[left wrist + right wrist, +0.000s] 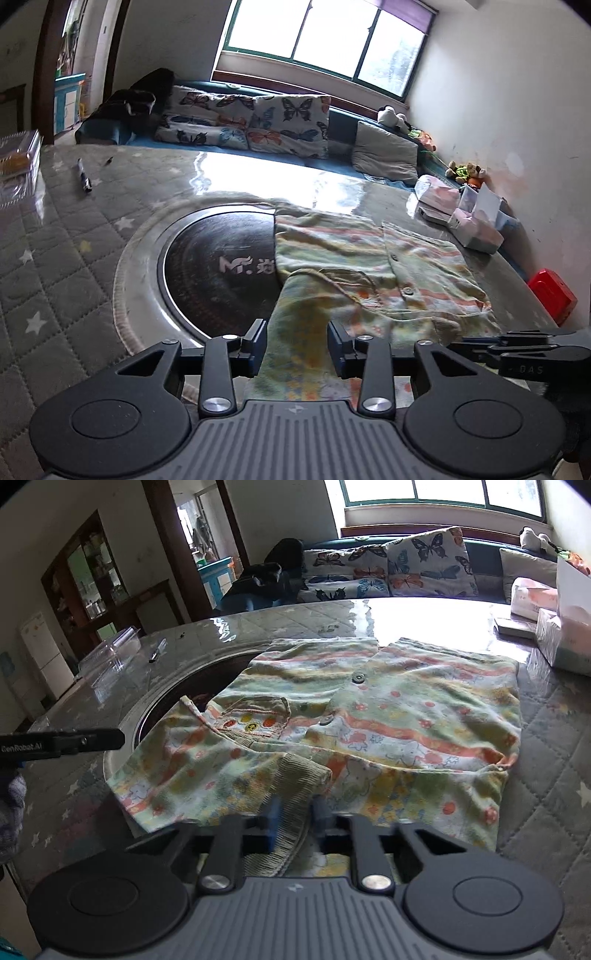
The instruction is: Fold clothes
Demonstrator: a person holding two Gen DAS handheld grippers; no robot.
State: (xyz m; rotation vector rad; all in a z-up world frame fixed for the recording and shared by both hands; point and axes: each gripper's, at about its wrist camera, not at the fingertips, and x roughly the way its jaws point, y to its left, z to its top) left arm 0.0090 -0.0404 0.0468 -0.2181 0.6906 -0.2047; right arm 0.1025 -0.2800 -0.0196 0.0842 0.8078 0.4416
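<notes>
We have a soft, light shirt (369, 716) on the counter (554, 812); our right hand-held gripper (295, 812) is clenched on its ribbed cuff (295, 771), while the left hand-held gripper (297, 343) is released, straddling a sleeve.

left gripper (297, 341) open, sleeve (295, 343) btwn jaws

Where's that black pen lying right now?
The black pen lies on the quilted table cover at the far left of the left wrist view, beside the clear plastic box and well away from the patterned shirt.
</notes>
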